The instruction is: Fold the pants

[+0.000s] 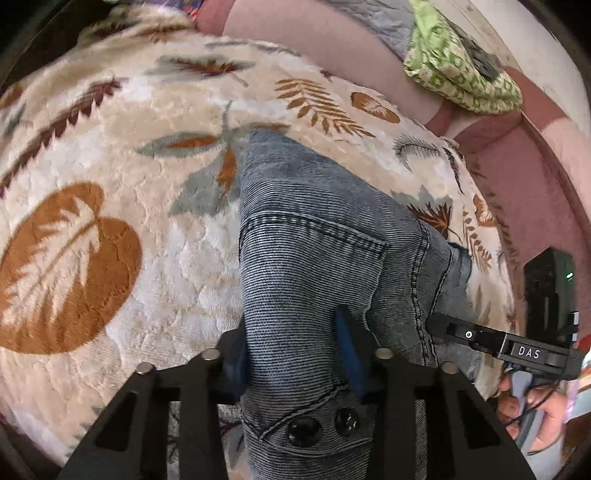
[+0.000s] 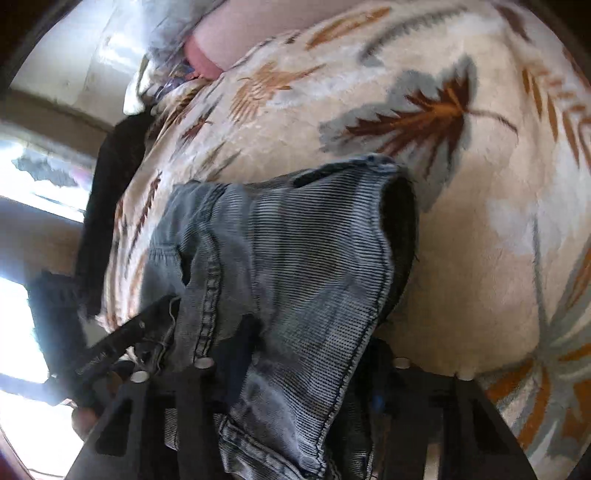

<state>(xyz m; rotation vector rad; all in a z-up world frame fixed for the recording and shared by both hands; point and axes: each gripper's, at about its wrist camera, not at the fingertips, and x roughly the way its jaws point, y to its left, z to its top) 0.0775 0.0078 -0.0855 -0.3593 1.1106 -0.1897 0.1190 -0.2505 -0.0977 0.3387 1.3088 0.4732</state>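
Grey-blue ribbed denim pants (image 1: 314, 251) hang over a cream leaf-patterned blanket (image 1: 110, 184). My left gripper (image 1: 295, 354) is shut on the pants near the waistband, with two dark buttons (image 1: 321, 426) just below the blue pads (image 1: 347, 350). The right gripper shows at the lower right of the left wrist view (image 1: 436, 325), touching the pants' seam edge. In the right wrist view my right gripper (image 2: 306, 362) is shut on the pants (image 2: 288, 258), which drape over its fingers; the open dark leg end (image 2: 399, 214) faces the blanket (image 2: 480, 240).
Pink bedding (image 1: 303, 33) and a green patterned cloth (image 1: 454, 62) lie at the back right in the left wrist view. A dark bed edge (image 2: 110, 192) and a bright window (image 2: 33, 184) are at the left in the right wrist view.
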